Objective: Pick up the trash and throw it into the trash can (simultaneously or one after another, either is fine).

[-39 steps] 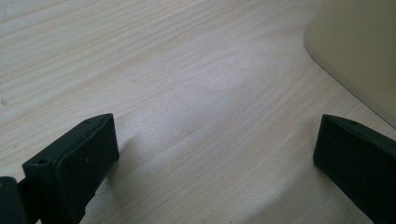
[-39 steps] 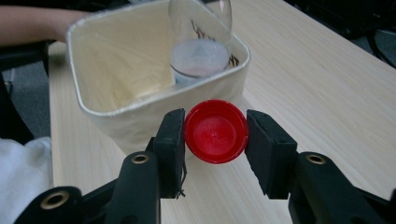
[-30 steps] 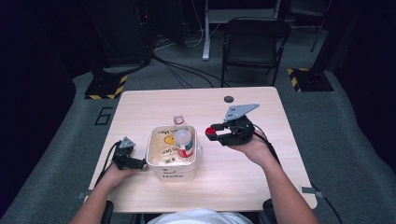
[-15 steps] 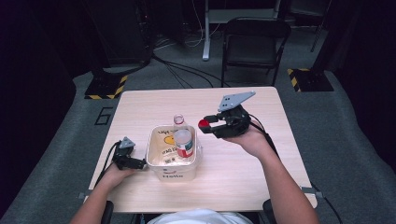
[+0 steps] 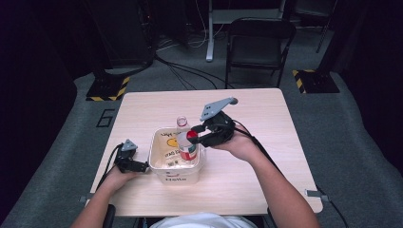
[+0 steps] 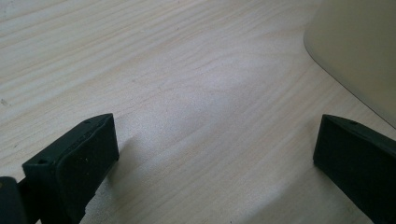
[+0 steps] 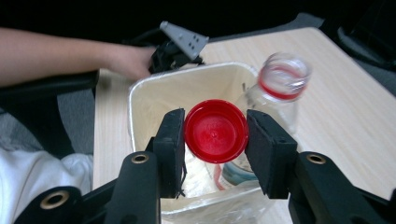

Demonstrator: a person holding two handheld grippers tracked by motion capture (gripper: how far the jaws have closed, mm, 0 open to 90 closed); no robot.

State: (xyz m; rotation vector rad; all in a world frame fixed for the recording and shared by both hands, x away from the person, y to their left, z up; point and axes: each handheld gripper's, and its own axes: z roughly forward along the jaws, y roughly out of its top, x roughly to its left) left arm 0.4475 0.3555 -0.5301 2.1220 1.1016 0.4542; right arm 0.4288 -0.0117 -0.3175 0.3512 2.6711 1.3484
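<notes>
Near the front left corner of the pale wooden table (image 5: 285, 142), the left gripper (image 5: 127, 160) rests low on the surface, held by the person's left hand (image 5: 116, 176). In the left gripper view its two black jaws stand wide apart with only bare wood between them, and the curved cream wall of the tub rises just beside the right-hand jaw.

Toward the middle of the table, close to its front edge, sits a square cream plastic tub (image 5: 175, 168) with rounded corners and dark lettering on its side. A clear plastic bottle (image 7: 275, 93) with a red neck ring and no cap stands inside it, leaning toward the tub's far rim.

Right of the tub, the right gripper (image 5: 197, 135) is held above the tub's right rim by the person's right hand (image 5: 242, 145), a grey three-cornered plate on top of it. Its jaws are clenched on a round red plastic bottle cap (image 7: 215, 130), one pad on each side. The cap hangs over the tub's opening, near the bottle's open mouth but apart from it.
</notes>
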